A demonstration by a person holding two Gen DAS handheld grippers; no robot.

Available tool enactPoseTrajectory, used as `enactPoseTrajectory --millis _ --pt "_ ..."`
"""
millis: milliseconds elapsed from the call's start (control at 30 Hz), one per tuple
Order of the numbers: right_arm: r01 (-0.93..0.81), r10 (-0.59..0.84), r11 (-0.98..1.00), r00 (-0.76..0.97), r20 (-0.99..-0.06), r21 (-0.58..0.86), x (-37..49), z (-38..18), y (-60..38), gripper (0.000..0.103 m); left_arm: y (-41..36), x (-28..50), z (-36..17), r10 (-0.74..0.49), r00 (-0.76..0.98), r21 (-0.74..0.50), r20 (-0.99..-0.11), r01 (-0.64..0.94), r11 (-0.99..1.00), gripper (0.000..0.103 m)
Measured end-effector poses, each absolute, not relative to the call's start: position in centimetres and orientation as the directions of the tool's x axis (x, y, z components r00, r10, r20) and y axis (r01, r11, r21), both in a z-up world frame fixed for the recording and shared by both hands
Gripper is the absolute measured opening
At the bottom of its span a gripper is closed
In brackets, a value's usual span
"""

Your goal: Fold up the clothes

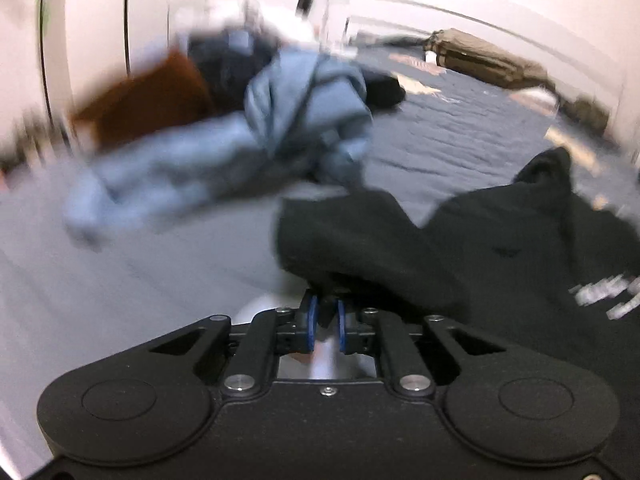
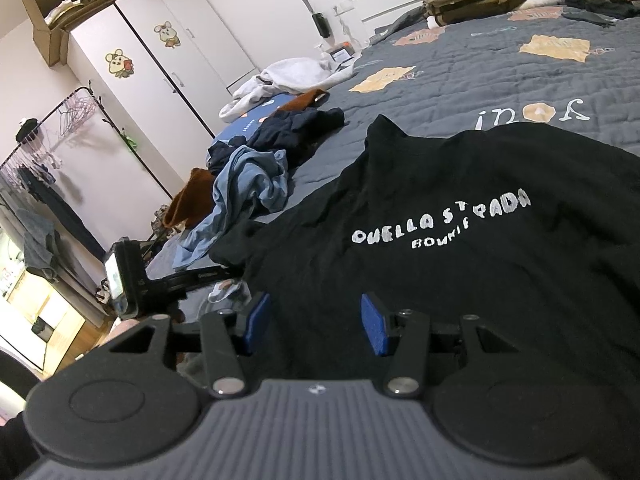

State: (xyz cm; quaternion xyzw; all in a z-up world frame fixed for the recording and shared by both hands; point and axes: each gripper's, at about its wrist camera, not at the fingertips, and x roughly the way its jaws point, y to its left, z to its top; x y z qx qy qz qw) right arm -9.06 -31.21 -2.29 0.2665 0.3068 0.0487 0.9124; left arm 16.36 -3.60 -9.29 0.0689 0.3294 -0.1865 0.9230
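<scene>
The black T-shirt (image 2: 440,216), printed in white, is being spread on the grey quilted bed (image 2: 500,80); its near-left edge is being pinched between the almost closed blue pads of the left gripper (image 1: 327,312), probably so that side can be lifted for a fold. The right gripper (image 2: 316,322) is being held half open over the shirt's near hem, gripping nothing. Left of the shirt, a blue garment (image 2: 244,188), dark clothes and a brown item are lying heaped, with white wardrobes (image 2: 160,64) standing beyond

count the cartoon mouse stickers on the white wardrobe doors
2. One cartoon mouse sticker is on the left door of the tall white wardrobe; the other is on the middle door, higher up. More may be hidden outside the view.
</scene>
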Motion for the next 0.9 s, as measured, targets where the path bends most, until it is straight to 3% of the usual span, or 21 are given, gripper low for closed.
enactPoseTrajectory --millis 67,167,467,633,700,733,900 --pt "0.081 0.247 0.853 0.808 -0.535 0.516 -9.1 -2.3 -31.4 0.050 -3.8 15.8 -8.6 -0.224 0.782 0.137 -0.581 0.366 0.920 0.010" --pt "0.089 0.242 0.851 0.808 -0.537 0.518 -9.1 -2.4 -31.7 0.050 -2.9 16.1 -7.4 -0.183 0.803 0.144 -0.567 0.315 0.938 0.009" --pt "0.100 0.233 0.849 0.811 -0.537 0.519 -9.1 -2.5 -32.3 0.050 -1.1 18.0 -9.2 0.062 0.767 0.299 -0.638 0.173 0.938 0.017" --pt "0.099 0.233 0.848 0.812 -0.535 0.521 -9.1 -2.5 -32.4 0.050 2.0 18.3 -7.3 0.004 0.763 0.117 -0.646 0.094 0.989 0.020" --pt "0.100 0.233 0.848 0.813 -0.535 0.521 -9.1 -2.5 -32.4 0.050 2.5 17.9 -6.5 -0.064 0.762 0.024 -0.644 0.104 0.994 0.040" --pt "0.100 0.233 0.848 0.813 -0.534 0.521 -9.1 -2.5 -32.4 0.050 2.8 17.7 -6.1 -0.105 0.757 -0.030 -0.645 0.112 0.993 0.055" --pt "0.085 0.252 0.842 0.811 -0.528 0.533 -9.0 -2.4 -32.3 0.050 3.7 17.1 -6.9 -0.359 0.620 -0.358 -0.697 0.133 0.924 0.057"
